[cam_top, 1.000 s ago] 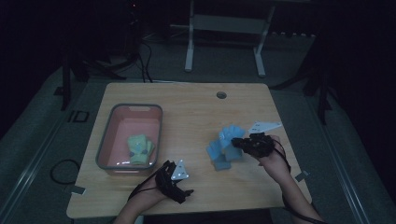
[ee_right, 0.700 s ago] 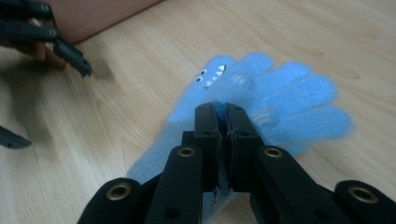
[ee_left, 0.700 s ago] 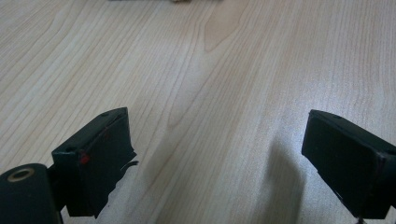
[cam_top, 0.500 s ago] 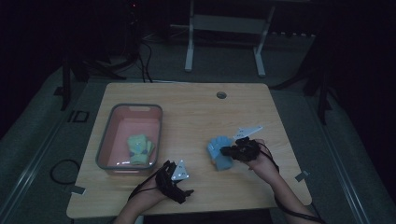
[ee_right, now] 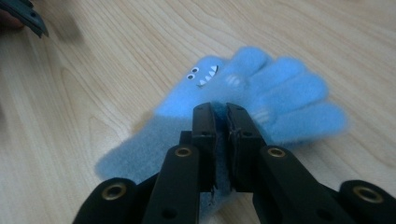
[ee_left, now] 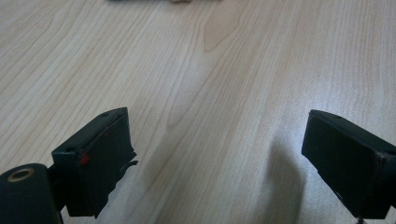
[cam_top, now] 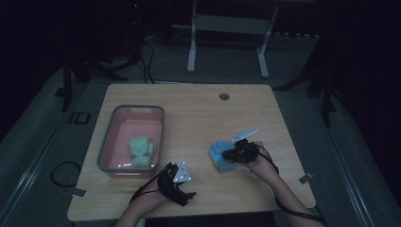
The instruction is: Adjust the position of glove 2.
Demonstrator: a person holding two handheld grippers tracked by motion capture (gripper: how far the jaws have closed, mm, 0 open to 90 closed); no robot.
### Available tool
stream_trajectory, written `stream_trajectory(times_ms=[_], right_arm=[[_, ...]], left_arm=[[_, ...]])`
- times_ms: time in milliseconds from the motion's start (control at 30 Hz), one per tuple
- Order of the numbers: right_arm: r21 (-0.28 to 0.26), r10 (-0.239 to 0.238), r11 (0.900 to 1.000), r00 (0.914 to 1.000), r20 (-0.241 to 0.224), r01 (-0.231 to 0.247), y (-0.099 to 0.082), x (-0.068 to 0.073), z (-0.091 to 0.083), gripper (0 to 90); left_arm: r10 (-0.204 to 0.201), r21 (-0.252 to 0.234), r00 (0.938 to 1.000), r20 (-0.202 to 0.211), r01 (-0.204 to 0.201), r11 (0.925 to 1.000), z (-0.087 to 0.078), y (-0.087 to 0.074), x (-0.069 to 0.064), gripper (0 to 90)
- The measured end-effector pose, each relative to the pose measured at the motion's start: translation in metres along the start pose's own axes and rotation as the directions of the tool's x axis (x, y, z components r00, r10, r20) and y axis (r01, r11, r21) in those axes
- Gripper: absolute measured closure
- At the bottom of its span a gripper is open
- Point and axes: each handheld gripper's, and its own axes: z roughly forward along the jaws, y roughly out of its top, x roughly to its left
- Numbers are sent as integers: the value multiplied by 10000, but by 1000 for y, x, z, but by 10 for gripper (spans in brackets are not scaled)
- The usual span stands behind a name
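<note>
— Jaws on the right gripper (ee_right: 220,121): what are they doing?
— Pinched together on a fold of the blue glove (ee_right: 261,93), whose fingers spread flat on the tabletop (cam_top: 198,113) beyond the tips, right of centre.
— And the left gripper (ee_left: 224,154)?
— Jaws wide apart over bare wood at the near edge, holding nothing, well apart from the glove.
— Anything else?
— A pink bin (cam_top: 109,146) on the left holds a green glove (cam_top: 141,150).

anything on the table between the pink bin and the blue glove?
Bare wood in the high view between the pink bin and the blue glove; the left gripper sits nearer the person.
</note>
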Motion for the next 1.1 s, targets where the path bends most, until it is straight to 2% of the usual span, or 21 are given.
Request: stream_trajectory(times_ms=[67, 200, 333, 433, 533, 600, 633, 700, 767, 800, 833, 967, 1033, 1100], right_arm=[[42, 44, 10000, 10000, 0, -44, -2, -1, 3, 799], [34, 145, 9999, 9998, 101, -145, -3, -2, 2, 701], [-181, 152, 9997, 9994, 302, -147, -4, 0, -7, 567], [-337, 205, 9992, 9994, 296, -195, -5, 1, -14, 462], [-618, 381, 9974, 9987, 345, -359, -6, 1, -22, 359], [-858, 641, 9944, 9975, 284, -615, -8, 1, -28, 289], [-900, 689, 9937, 9974, 222, -666, -9, 1, -30, 243], [-910, 681, 9936, 9976, 111, -668, -11, 0, -33, 199], [-967, 431, 9945, 9990, 153, -415, -13, 0, -35, 151], [-771, 186, 9969, 9997, 187, -172, -14, 0, -36, 135], [-673, 141, 9977, 9995, 281, -121, -15, 1, -36, 147], [-743, 105, 9972, 9994, 324, -81, -19, -3, -40, 169], [-885, 39, 9961, 9963, 863, 37, -22, -6, -44, 169], [-955, 15, 9954, 9946, 1040, 85, -22, -6, -47, 165]], left_arm=[[-21, -25, 10000, 24, 21, 10000, 0, 0, 0, 89], [-25, -16, 9999, 123, 26, 10000, 2, 0, -1, 89], [24, -123, 10000, 93, -23, 9999, 2, 2, -4, 89], [138, -288, 9997, -211, -144, 9995, 0, 7, -7, 93], [-5, -437, 9999, -133, -1, 9990, -1, 12, -10, 97], [-61, -364, 10000, -27, 60, 9993, 1, 16, -12, 97], [-86, -320, 10000, -49, 85, 9995, 1, 17, -13, 97], [36, -248, 9992, -394, -46, 9997, 3, 22, -17, 97], [-189, -230, 9988, -449, 179, 9996, 4, 27, -18, 97], [-333, -303, 9990, -289, 324, 9990, 4, 30, -18, 97], [-365, -378, 9992, -175, 358, 9986, 5, 33, -18, 97], [-197, -492, 9996, -188, 188, 9986, 9, 41, -19, 105], [-85, -495, 9999, -73, 81, 9987, 12, 46, -19, 114], [211, -480, 9998, -51, -213, 9986, 15, 51, -19, 113]])
